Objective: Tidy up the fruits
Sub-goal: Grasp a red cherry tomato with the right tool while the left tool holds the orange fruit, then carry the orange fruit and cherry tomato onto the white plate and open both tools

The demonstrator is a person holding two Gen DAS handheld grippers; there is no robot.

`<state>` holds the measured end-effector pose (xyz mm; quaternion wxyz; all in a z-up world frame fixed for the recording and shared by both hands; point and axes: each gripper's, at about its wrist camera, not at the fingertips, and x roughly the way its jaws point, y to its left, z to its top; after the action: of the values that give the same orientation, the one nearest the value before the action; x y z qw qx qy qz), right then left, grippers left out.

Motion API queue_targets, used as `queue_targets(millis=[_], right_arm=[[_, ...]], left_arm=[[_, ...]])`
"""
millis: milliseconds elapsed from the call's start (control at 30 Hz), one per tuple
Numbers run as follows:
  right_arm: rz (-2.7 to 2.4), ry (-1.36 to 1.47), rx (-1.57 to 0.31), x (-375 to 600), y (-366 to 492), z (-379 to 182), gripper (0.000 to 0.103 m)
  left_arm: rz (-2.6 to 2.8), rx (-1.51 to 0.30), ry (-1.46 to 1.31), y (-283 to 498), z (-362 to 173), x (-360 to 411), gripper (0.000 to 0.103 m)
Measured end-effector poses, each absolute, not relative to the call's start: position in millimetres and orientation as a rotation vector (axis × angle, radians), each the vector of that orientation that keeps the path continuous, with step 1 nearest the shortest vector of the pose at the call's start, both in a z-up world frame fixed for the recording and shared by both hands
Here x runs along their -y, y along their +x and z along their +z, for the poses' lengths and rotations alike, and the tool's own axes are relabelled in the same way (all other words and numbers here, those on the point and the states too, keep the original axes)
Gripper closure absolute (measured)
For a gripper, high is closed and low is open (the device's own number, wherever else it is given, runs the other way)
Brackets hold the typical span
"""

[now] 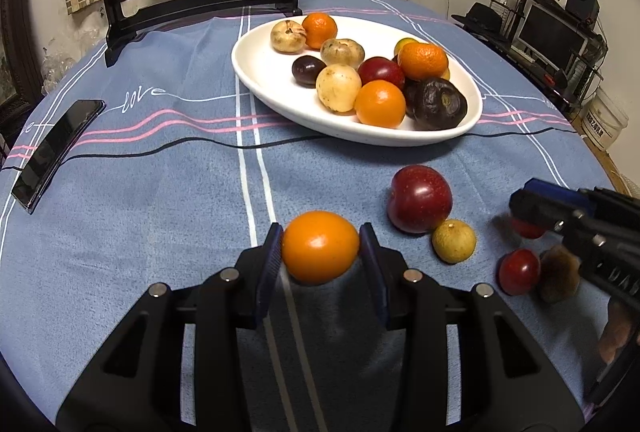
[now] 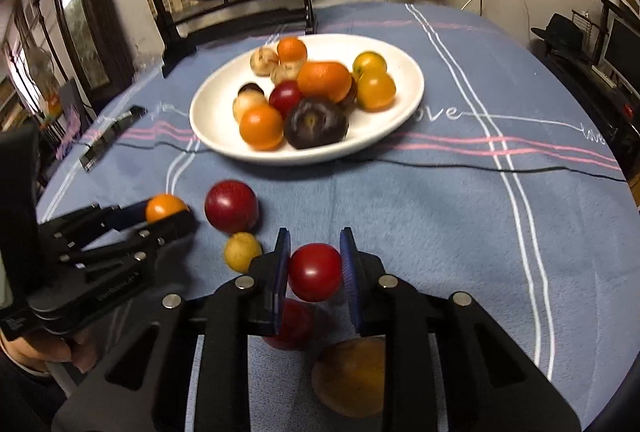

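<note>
- The white oval plate (image 1: pixel 256 72) lies straight ahead of both your hands across the tabletop (image 1: pixel 160 192), its long axis running from near right to far left in the left wrist view. Its left half is bare, and that side is nearer your left hand.
- Your left hand-held gripper (image 1: pixel 320 252) is closed on one orange fruit (image 1: pixel 320 246), pads pressing both sides; a shadow beneath it suggests it is clear of the cloth.
- Your right hand-held gripper (image 2: pixel 314 272) is clamped on one small red fruit (image 2: pixel 315 271), which looks lifted above the others.
- Both loads point toward the plate, so I judge the coming move to be a forward carry; your right hand faces the crowded end.
- Loose on the tabletop, counted: one large red plum (image 1: pixel 419 198), one small yellow-green fruit (image 1: pixel 454 241) touching it, one more small red fruit (image 1: pixel 519 271), and one brownish fruit (image 1: pixel 558 274) just beside that.
- On the plate, counted across both views: five orange or yellow citrus, three pale tan fruits, one red plum, and at least two dark purple ones; more may be hidden in the pile.
- One dark phone (image 1: pixel 56 148) lies well to the left.
</note>
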<state>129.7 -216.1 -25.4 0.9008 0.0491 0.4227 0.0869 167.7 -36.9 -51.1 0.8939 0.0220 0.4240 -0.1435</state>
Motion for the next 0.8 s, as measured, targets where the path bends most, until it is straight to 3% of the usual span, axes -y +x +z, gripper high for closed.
queue_targets(millis=[800], right_arm=[[0.256, 0.14, -0.75, 220.2, 153.7, 22.1, 0.078]], left_arm=[[-0.286, -0.802, 0.051, 190.7, 8.8, 50.4, 0.064]])
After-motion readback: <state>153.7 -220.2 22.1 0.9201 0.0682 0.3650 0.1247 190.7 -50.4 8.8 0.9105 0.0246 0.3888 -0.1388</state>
